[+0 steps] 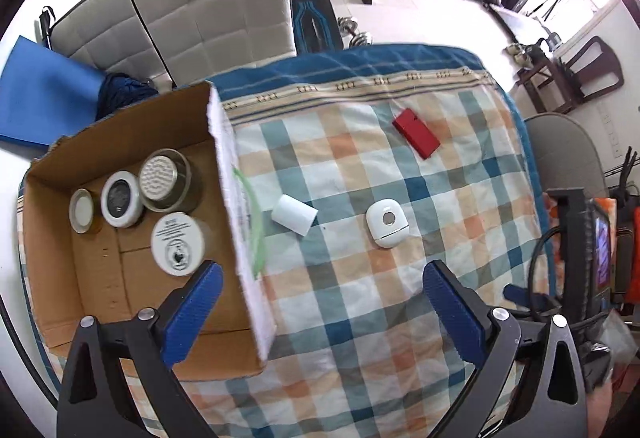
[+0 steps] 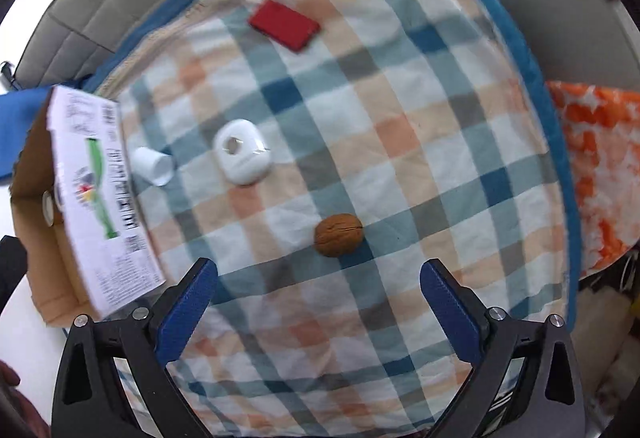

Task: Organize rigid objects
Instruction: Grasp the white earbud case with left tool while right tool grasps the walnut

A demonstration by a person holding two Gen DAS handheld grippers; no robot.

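Both grippers' jaws spread, above checkered cloth (image 2: 400, 166).

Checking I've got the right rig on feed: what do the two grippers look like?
Both match: left gripper and right gripper have black angular linkage arms with silver pivot bolts and blue ribbed finger pads. No markings or sleeves visible.

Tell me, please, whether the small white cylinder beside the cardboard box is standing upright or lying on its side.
Lying on its side. The white cylinder rests lengthwise on the checked cloth, its round end facing sideways, just outside the cardboard box.
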